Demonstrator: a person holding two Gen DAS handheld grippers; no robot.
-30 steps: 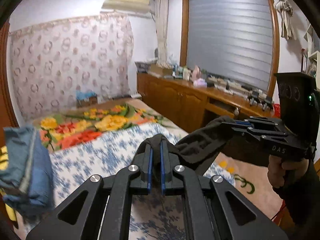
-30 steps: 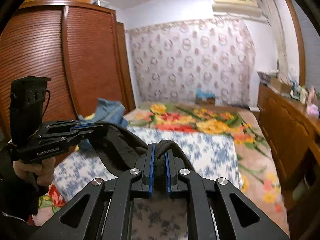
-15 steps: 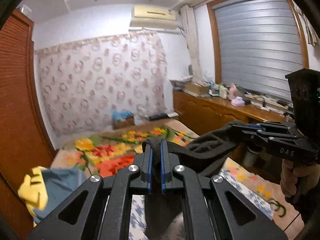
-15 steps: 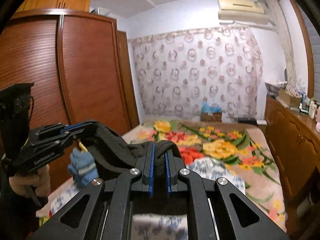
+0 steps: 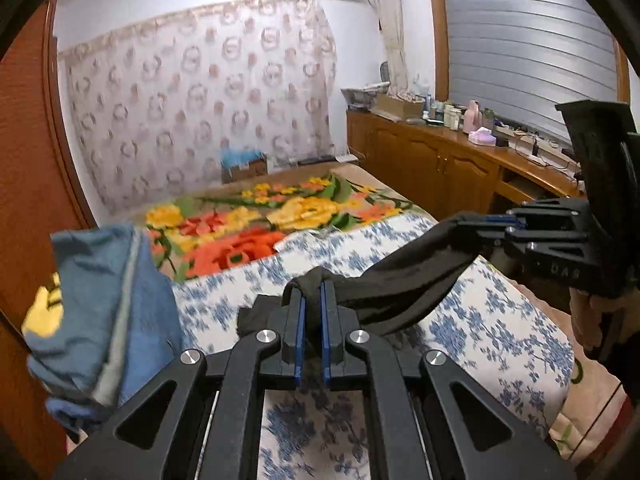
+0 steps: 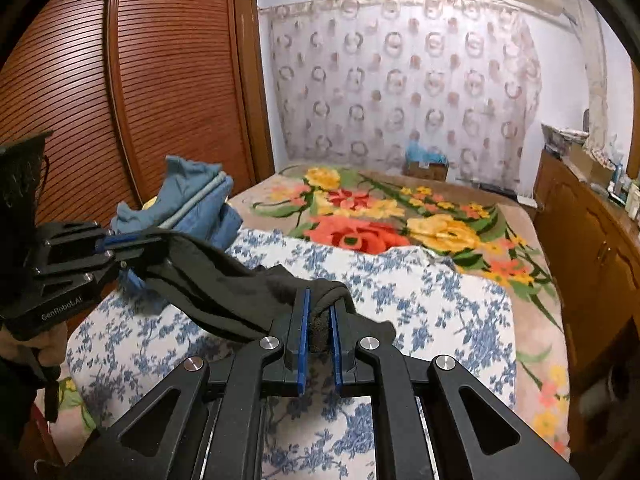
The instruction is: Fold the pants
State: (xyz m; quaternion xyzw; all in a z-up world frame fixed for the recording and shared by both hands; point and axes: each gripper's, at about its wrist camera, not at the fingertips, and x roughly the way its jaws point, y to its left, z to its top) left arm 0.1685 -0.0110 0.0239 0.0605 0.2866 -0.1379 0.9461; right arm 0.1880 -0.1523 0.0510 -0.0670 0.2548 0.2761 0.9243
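Left gripper (image 5: 312, 320) clamped on black pants (image 5: 404, 280); right gripper (image 6: 319, 330) pinching same garment at other end. We hold fabric stretched between both, above blue-flowered sheet (image 6: 440, 300) on bed (image 6: 400, 216). Half second ago views tilted toward ceiling; now we've dipped, sheet fills lower frame. We judge lowering underway to lay pants flat. Blue clothes pile (image 5: 100, 312) at 9 o'clock.

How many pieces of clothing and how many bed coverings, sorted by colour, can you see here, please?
Black pants, shut in the left gripper and the right gripper: 1
Blue clothes pile, items not separable: 1
Blue-and-white floral sheet: 1
Multicolour flower blanket: 1
Total: 4
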